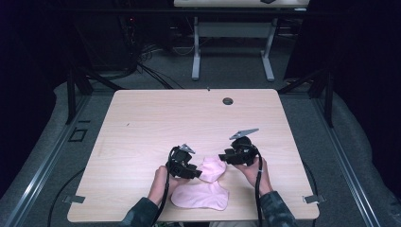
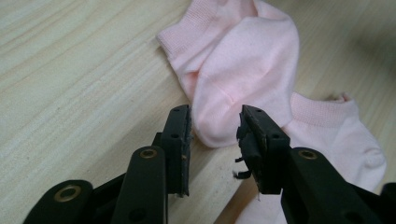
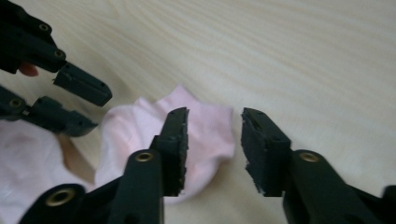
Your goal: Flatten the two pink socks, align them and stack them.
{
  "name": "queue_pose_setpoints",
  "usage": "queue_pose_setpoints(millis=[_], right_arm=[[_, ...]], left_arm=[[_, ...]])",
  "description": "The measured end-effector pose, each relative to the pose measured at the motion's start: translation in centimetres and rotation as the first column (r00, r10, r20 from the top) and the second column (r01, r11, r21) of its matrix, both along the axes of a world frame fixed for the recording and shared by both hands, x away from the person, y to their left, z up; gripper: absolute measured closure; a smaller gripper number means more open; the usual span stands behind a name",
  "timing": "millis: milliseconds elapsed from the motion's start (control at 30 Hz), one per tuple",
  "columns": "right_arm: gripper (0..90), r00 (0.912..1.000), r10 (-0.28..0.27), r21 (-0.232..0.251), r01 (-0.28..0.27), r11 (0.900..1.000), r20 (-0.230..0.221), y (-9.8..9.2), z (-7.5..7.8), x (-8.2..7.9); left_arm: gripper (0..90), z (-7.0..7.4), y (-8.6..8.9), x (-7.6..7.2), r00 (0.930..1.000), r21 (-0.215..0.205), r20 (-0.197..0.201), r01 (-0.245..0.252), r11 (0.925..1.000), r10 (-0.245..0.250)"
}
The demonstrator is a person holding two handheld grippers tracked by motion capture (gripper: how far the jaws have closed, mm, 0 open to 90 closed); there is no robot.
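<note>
1. Folded pink sock (image 1: 212,169) lies on the near part of the worktop (image 1: 156,118), between the two tools, with a second pink sock (image 1: 201,196) flat just beside it, nearer the person; the two look to be touching at one edge.
2. It looks light, soft and limp: I'd expect it to sag and unfold if lifted by one corner, and the knit should give the pads plenty of grip.
3. The ribbed cuff (image 2: 180,32) seems the firmest place to pinch, or the folded edge where both layers can be caught together.
4. The left tool (image 2: 215,135) stands released, its jaws parted either side of the sock's rounded end without pressing it.
5. The right tool (image 3: 215,140) is also released, jaws apart above the sock's far edge, nothing held.
</note>
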State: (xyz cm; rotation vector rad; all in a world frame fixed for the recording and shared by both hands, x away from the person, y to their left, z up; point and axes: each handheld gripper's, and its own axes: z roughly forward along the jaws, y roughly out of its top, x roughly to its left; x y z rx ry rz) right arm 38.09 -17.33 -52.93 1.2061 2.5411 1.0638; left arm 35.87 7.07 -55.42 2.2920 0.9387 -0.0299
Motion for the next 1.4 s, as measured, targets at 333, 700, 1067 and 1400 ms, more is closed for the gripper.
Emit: queue_pose_setpoints(millis=[333,700,1067,1400], right_arm=[[68.6,0.9952,0.068,-0.053,-0.072,0.996,-0.070,1.5,-2.8,2.5],[86.3,0.9986,-0.006,-0.018,0.005,1.000,-0.052,0.6,-3.4,1.4],[85.2,0.9889,-0.148,0.052,0.148,0.988,0.009,-2.0,-2.0,-1.0],[79.0,0.9872,-0.139,0.013,0.141,0.990,-0.077,-2.3,-3.2,-2.2]], left_arm=[[66.1,-0.1,-1.7,0.1,0.9992,0.050,0.002,0.039,0.9980,-0.039],[89.6,-0.5,-2.4,0.0,0.9975,0.104,0.056,0.037,0.9938,-0.043],[90.0,0.4,0.1,0.6,0.9959,0.083,0.088,-0.029,0.9961,0.021],[90.0,0.9,1.7,0.9,0.9920,0.073,0.111,-0.068,0.9950,0.060]])
